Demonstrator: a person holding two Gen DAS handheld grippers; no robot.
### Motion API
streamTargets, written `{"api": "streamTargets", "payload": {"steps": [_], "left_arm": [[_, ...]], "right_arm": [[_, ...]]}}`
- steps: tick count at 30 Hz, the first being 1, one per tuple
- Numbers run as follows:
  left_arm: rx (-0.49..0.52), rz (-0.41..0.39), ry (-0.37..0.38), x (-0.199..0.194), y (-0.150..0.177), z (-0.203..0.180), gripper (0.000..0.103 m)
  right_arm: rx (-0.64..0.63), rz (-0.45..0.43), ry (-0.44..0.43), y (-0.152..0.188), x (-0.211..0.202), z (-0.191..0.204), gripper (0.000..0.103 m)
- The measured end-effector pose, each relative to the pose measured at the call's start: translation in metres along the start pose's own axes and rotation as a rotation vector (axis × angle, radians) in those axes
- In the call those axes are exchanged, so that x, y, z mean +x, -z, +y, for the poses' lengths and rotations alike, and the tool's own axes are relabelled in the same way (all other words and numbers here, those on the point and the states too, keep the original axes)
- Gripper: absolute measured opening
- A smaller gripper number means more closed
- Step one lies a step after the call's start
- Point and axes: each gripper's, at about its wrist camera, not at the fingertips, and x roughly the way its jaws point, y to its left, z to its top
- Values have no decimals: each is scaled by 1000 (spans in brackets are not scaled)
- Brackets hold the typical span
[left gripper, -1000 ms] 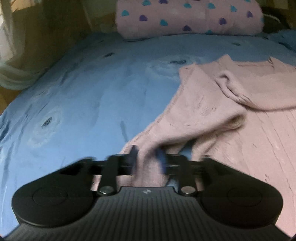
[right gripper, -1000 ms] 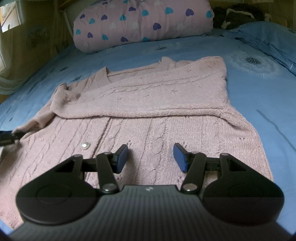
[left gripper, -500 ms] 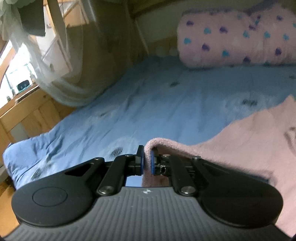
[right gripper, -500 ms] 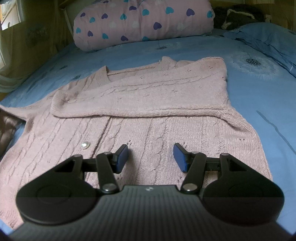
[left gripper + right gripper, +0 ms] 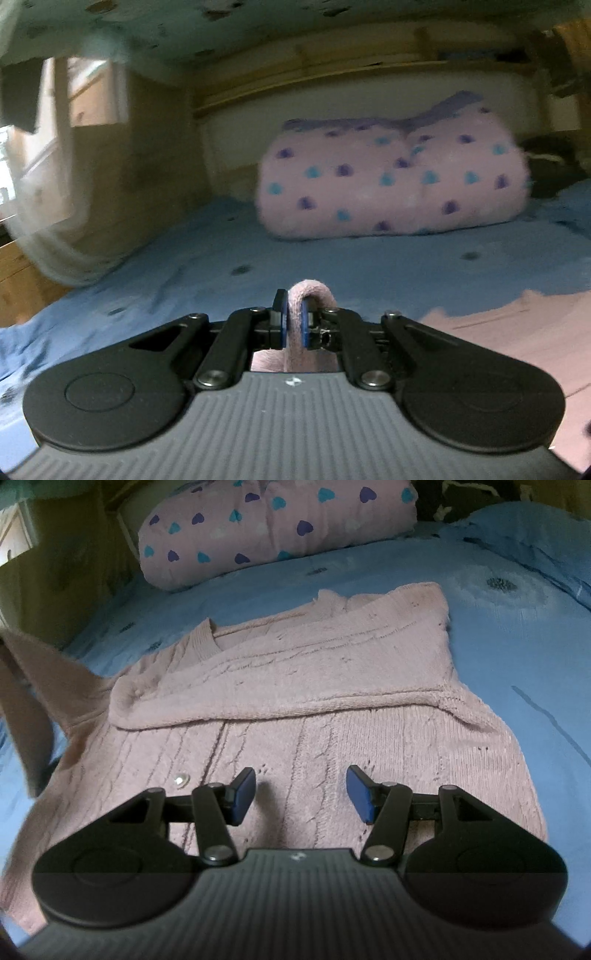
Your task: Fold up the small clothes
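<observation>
The left gripper pinches the pink cardigan's raised sleeve, the right gripper hovers spread and empty; unpinned, the body could drag across the bed.

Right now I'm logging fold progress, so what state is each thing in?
Left gripper: jaws shut on a fold of the sleeve, lifted off the bed.
Right gripper: jaws open, holding nothing, over the cardigan's lower front.
Pink cardigan: flat on the bed, one sleeve folded across the chest, the other sleeve raised at the side.
Heart-print blanket: rolled up at the head of the blue bedsheet.
</observation>
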Motion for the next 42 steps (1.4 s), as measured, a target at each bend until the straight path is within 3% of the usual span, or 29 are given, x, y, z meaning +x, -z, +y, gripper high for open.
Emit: {"api": "streamTargets", "payload": {"steps": [7, 15, 25, 27, 32, 34, 38, 42], "left_arm": [[69, -4, 135, 1, -2, -81, 9], [98, 133, 273, 27, 32, -155, 9], [100, 321, 337, 56, 44, -181, 11], [97, 357, 338, 56, 44, -179, 16], [119, 413, 303, 41, 44, -163, 61], [119, 417, 313, 32, 44, -153, 72], [104, 420, 327, 12, 43, -128, 80], [82, 389, 278, -5, 43, -97, 84]], "right_arm": [[13, 9, -3, -1, -3, 0, 57], [24, 26, -4, -7, -4, -2, 57], [35, 24, -18, -11, -8, -2, 58], [37, 22, -18, -12, -9, -2, 58], [43, 18, -15, -12, -10, -2, 58], [42, 22, -9, -11, -9, -2, 58], [27, 24, -7, -9, -9, 0, 58], [15, 26, 5, -5, -9, 1, 58]]}}
